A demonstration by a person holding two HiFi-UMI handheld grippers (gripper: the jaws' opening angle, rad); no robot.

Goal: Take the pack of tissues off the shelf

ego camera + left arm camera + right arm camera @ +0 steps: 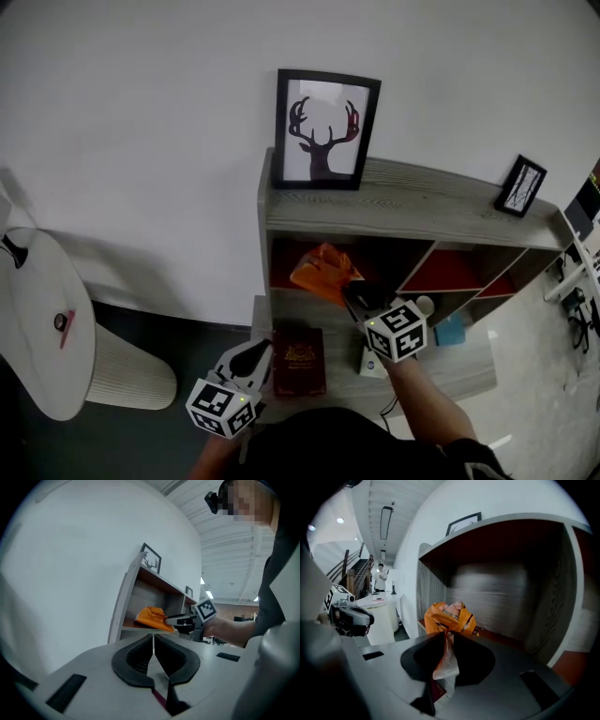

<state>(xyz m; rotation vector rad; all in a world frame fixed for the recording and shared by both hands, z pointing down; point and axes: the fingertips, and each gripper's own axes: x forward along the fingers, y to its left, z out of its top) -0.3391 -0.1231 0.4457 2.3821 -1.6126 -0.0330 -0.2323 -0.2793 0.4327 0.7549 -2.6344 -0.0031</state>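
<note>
An orange pack of tissues (pixel 323 273) lies in the left compartment of the grey wooden shelf (pixel 403 208). My right gripper (pixel 356 295) is shut on the near end of the pack of tissues (pixel 449 617), whose wrapper is pinched between the jaws. In the left gripper view the pack of tissues (pixel 152 618) shows with the right gripper (pixel 174 620) clamped on its edge. My left gripper (pixel 255 359) hangs low at the left, in front of the shelf, shut with nothing in it (pixel 153 641).
A framed deer picture (pixel 324 128) and a small frame (pixel 521 186) stand on the shelf top. A dark red book (pixel 299 361) lies on the lower board. A white round table (pixel 42 319) stands at left, a blue item (pixel 451 331) at lower right.
</note>
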